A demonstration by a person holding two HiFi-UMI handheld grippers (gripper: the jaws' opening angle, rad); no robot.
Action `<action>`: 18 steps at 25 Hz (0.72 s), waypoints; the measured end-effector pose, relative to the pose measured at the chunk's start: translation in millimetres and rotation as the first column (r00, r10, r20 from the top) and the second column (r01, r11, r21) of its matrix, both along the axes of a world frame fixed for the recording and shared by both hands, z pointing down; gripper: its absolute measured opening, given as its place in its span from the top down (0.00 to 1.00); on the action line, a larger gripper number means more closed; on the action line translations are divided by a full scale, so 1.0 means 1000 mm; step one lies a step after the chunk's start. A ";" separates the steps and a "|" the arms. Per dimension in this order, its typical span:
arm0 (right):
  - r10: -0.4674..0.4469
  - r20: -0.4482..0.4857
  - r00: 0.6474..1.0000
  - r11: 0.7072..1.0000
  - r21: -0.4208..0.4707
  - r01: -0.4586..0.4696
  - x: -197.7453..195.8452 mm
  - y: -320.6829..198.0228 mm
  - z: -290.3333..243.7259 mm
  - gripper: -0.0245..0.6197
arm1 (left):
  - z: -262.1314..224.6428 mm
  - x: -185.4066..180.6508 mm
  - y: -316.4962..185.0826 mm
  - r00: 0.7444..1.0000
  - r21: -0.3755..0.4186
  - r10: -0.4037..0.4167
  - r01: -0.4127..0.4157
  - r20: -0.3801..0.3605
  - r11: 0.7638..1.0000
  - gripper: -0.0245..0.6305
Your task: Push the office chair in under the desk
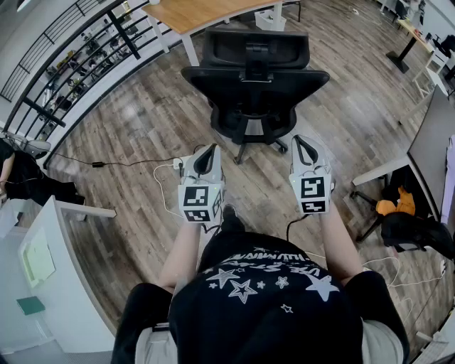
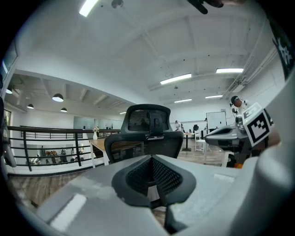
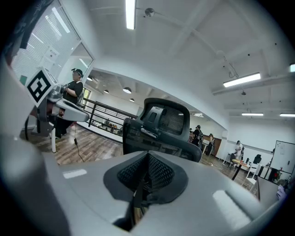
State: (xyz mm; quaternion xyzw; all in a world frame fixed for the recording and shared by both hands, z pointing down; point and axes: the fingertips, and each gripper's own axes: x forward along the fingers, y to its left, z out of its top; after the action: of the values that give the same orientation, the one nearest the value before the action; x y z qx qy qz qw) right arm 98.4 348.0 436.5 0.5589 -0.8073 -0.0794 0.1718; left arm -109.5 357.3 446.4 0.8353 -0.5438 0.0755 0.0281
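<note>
Task not yet started: the office chair [image 1: 252, 78] is seen standing clear of the counter [image 1: 192, 13]. The left gripper [image 1: 207, 151] and right gripper [image 1: 304, 143] are held closed, empty, short of the chair

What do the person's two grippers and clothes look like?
Both the left gripper and the right gripper have light grey shells, with dark textured pads inside the jaws. Each carries a white cube with black square markers. The person wears a black shirt printed with white stars.
</note>
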 end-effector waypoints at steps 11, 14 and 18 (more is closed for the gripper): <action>0.002 0.014 1.000 1.000 -0.020 -0.002 0.010 0.024 0.011 0.96 | 0.010 0.008 0.025 1.000 -0.021 0.000 0.000 0.008 1.000 0.96; -0.005 0.022 1.000 1.000 -0.024 0.005 0.012 0.030 0.013 0.96 | 0.012 0.011 0.031 1.000 -0.028 -0.001 0.001 0.012 1.000 0.96; -0.023 0.006 1.000 0.999 -0.024 0.023 0.016 0.039 0.019 0.96 | 0.016 0.015 0.042 1.000 -0.036 0.002 -0.001 0.026 0.999 0.96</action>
State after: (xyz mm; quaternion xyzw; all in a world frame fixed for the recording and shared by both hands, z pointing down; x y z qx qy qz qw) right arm 114.7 387.4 455.0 0.5477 -0.8150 -0.0700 0.1755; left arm -94.3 399.7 462.9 0.8341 -0.5421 0.0960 0.0359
